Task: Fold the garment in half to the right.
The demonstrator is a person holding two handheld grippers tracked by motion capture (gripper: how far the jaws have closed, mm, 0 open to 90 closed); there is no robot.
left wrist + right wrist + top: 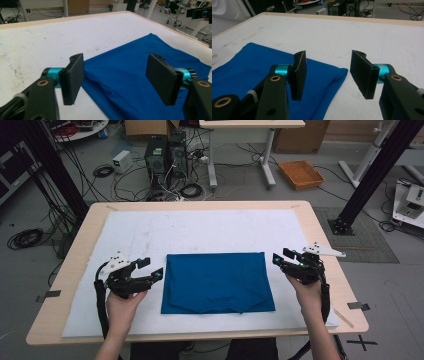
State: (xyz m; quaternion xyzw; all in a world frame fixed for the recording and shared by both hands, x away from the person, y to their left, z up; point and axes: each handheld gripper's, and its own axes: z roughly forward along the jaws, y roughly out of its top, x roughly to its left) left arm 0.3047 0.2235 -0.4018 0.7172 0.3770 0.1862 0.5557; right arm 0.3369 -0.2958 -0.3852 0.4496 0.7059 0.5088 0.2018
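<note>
The left gripper hovers just beside the left edge of a folded blue cloth, its jaws spread wide with nothing between them; in the left gripper view the two black pads stand apart above the cloth's near corner without touching it. The right gripper sits just beside the cloth's upper right corner, its jaws also apart and empty; in the right gripper view the left pad hangs over the blue corner and the right pad over bare white mat. Each gripper is held by a hand coming in from the near edge of the worktop. The cloth lies flat, roughly rectangular, in the middle of the near half of a white mat that covers most of the wooden worktop. Beyond the worktop, on the floor, an orange tray-like basket stands by a table leg; what it holds I cannot tell. Farther left are two dark computer towers among tangled cables, and a cardboard box at the back.
</note>
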